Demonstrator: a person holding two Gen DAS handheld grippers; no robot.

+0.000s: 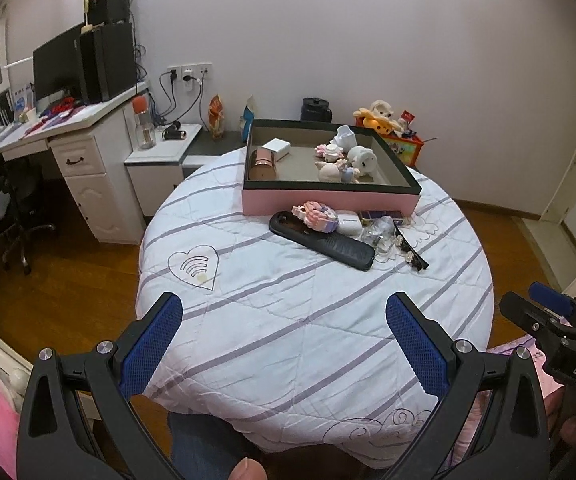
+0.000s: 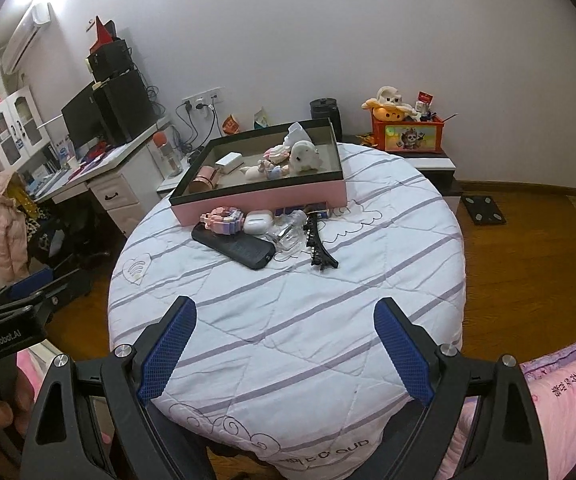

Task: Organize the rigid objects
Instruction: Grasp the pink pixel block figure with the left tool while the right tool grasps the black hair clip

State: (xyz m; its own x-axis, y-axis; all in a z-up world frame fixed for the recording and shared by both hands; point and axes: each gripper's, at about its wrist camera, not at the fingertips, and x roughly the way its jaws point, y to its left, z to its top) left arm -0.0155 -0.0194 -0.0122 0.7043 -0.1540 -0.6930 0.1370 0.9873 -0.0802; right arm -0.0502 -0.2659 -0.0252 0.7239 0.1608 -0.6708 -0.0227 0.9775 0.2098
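A pink box with a dark rim [image 1: 328, 199] [image 2: 263, 200] stands at the far side of the round table and holds a white block, a rose-gold case and several small figurines. In front of it lie a black phone case [image 1: 324, 242] [image 2: 233, 246], a pink block toy [image 1: 318, 214] [image 2: 223, 218], a white earbud case [image 1: 348, 222] [image 2: 257, 222], a clear plastic item [image 1: 378, 234] [image 2: 288, 236] and a black hair clip [image 1: 412, 250] [image 2: 320, 248]. My left gripper [image 1: 283, 320] and right gripper [image 2: 285, 316] hover open over the table's near edge, nothing between the fingers.
The table wears a white quilt with purple stripes [image 1: 288, 320]. A white desk with a monitor [image 1: 67, 120] stands at the left, a low cabinet with a toy box [image 2: 408, 136] behind at the right. Wooden floor surrounds the table; pink bedding [image 2: 560, 400] lies at the near right.
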